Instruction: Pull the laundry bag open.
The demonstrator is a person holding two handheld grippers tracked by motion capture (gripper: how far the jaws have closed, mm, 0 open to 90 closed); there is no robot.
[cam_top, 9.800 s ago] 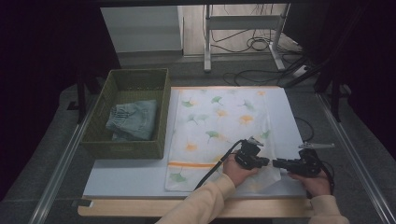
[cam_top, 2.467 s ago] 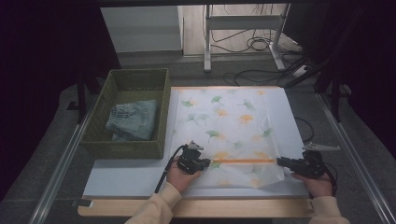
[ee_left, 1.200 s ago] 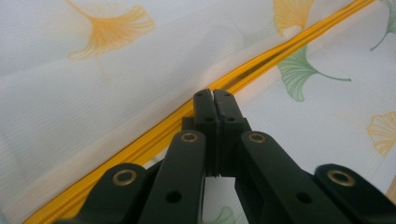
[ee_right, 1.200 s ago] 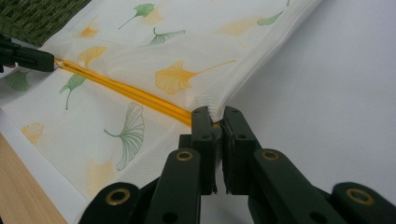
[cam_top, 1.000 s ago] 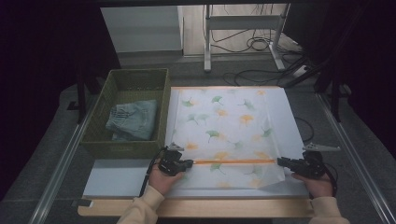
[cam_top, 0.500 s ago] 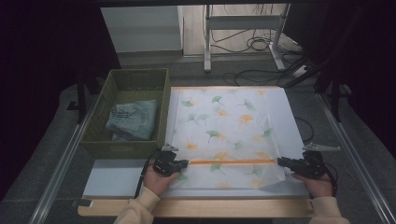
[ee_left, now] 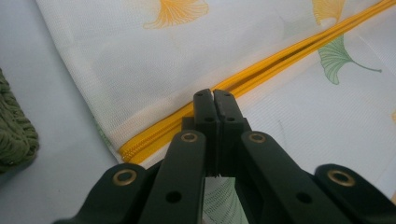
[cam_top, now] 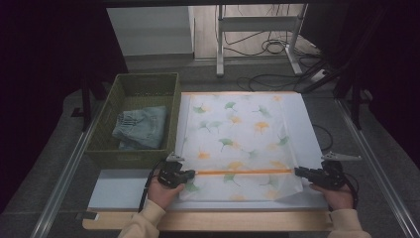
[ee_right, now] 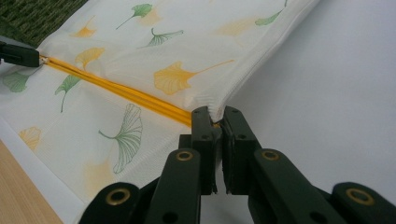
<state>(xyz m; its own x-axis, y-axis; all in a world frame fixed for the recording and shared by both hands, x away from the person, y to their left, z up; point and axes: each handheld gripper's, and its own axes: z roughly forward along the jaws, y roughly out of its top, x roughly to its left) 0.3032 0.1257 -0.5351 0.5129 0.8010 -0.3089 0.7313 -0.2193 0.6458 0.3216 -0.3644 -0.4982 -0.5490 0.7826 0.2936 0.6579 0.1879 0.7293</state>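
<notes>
Zipper pull [ee_left: 212, 105] hidden between fingers — bag [ee_left: 140, 56] edges cropped.

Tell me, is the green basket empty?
No. The basket holds folded jeans, shown in the high view.

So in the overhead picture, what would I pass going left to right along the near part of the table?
Green basket → left claw → orange zipper on the leaf-print bag → right claw.
</notes>
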